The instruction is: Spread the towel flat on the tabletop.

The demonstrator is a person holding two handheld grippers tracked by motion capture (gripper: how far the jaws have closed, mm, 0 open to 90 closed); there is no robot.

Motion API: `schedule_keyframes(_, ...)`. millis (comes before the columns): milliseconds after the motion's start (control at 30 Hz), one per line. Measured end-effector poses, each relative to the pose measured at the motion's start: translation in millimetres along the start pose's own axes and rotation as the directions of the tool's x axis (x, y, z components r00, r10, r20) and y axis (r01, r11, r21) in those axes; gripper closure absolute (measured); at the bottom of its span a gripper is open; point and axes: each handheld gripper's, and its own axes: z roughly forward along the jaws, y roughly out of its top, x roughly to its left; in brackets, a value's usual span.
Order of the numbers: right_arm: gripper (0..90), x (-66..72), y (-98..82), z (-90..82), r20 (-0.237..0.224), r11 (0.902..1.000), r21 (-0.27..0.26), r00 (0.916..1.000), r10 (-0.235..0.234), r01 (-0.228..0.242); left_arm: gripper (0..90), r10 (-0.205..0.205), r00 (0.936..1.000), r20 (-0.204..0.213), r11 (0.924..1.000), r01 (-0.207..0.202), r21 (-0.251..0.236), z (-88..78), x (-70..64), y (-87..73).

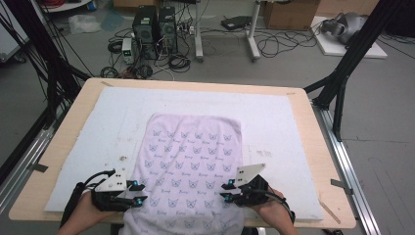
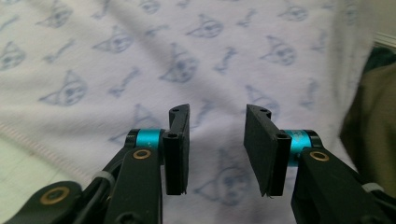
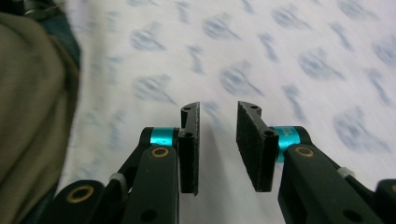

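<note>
Patterned cloth [image 1: 191, 161], lengthwise away from person, overhanging near edge

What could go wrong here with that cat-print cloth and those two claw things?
The towel hangs over the table's near edge, so it might slide off. Both the left gripper and right gripper are open with nothing between their jaws, so closing now could miss the cloth or bunch it.
</note>
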Motion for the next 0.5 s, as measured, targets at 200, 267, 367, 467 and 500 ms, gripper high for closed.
schedule_keyframes(200, 83.0, -4.5, -15.8, 1.0, -0.002, 0.9995, 0.017, 0.9996, 0.028, -0.028, 77.0, -0.003, 0.9997, 0.024, 1.0, 0.003, -0.006, 2.7, 2.4, -4.5)
schedule_keyframes(267, 87.9, -2.6, -14.6, 2.2, -0.01, 0.9997, 0.02, 0.9999, 0.013, -0.012, 85.3, 0.011, 0.9998, 0.017, 0.9999, -0.011, -0.007, 3.3, -0.5, -4.5)
schedule_keyframes(367, 87.8, -0.4, -14.3, 1.8, -0.045, 0.9998, 0.022, 0.999, 0.005, -0.004, 85.8, -0.006, 0.9995, 0.032, 0.9998, 0.006, -0.017, 1.8, 1.7, -6.2)
schedule_keyframes(467, 80.3, -1.8, -14.6, -2.5, -0.036, 1.0, 0.0, 0.9993, 0.009, -0.009, 77.3, -0.028, 0.9994, 0.022, 0.9992, 0.028, -0.028, -0.2, 5.6, -5.5)
schedule_keyframes(500, 78.3, -4.6, -14.2, -4.8, -0.021, 0.9997, -0.013, 0.9995, 0.022, -0.022, 72.0, -0.036, 0.9993, 0.005, 0.9989, 0.036, -0.03, -0.5, 7.8, -4.0)
